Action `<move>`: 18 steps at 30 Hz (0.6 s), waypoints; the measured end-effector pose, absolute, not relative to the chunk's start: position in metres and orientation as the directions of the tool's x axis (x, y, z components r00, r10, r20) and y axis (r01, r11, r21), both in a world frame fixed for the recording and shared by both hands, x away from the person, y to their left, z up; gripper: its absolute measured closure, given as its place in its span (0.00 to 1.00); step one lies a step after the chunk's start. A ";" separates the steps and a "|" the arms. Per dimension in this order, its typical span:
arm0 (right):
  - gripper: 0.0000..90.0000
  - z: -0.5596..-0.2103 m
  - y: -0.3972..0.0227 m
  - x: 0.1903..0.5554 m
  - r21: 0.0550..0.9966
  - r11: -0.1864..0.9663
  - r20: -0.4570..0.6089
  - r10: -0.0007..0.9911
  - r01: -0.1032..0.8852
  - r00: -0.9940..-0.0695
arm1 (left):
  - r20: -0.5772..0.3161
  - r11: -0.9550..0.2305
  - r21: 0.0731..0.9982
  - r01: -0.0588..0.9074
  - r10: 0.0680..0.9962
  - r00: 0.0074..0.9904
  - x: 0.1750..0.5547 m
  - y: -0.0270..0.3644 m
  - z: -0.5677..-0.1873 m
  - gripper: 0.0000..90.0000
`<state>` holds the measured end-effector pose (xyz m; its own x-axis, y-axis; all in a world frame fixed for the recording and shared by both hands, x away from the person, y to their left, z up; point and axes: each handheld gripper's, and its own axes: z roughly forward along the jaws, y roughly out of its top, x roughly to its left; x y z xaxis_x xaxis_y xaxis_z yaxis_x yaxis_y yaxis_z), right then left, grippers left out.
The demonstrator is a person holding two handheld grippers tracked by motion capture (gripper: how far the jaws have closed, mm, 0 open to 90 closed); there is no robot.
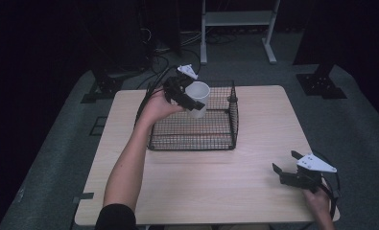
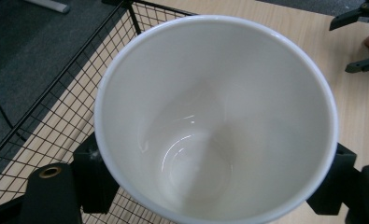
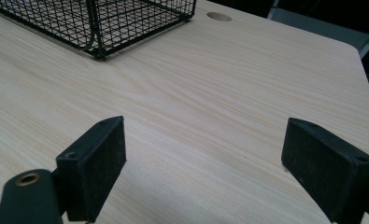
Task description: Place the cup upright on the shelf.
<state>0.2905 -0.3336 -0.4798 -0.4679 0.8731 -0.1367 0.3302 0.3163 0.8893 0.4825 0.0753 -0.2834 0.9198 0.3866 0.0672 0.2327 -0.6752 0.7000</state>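
A white cup (image 1: 198, 98) hangs over the black wire basket (image 1: 196, 139), near its far left corner, with my left gripper (image 1: 187, 98) shut on it. In the left gripper view the cup (image 2: 219, 116) is empty, its mouth faces the camera, and the black pads (image 2: 94, 179) press on its sides. My right gripper (image 1: 288, 165) rests low over the table's near right corner, jaws spread wide. In the right gripper view its gripper (image 3: 203, 163) holds nothing, with bare wood between the pads (image 3: 102, 163).
The light wooden table (image 1: 201, 191) carries the wire basket (image 3: 98, 18) at its middle far part. A round hole (image 3: 218, 17) marks the tabletop beyond the basket in the right gripper view. Cables and a white frame stand on the floor behind the table.
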 end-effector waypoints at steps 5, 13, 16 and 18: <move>0.15 -0.480 -0.334 0.290 0.890 0.315 -0.136 0.873 0.330 -0.468 | 0.050 -0.674 0.693 0.255 0.398 0.916 0.494 0.074 -0.295 0.23; 0.15 -0.480 -0.334 0.290 0.890 0.314 -0.135 0.873 0.330 -0.468 | 0.039 -0.661 0.698 0.274 0.417 0.908 0.505 0.075 -0.306 0.23; 0.15 -0.480 -0.334 0.290 0.891 0.314 -0.135 0.873 0.328 -0.468 | 0.029 -0.661 0.694 0.287 0.423 0.905 0.508 0.076 -0.310 0.23; 0.15 -0.480 -0.334 0.290 0.891 0.314 -0.134 0.873 0.329 -0.469 | 0.023 -0.660 0.692 0.293 0.426 0.904 0.511 0.075 -0.314 0.23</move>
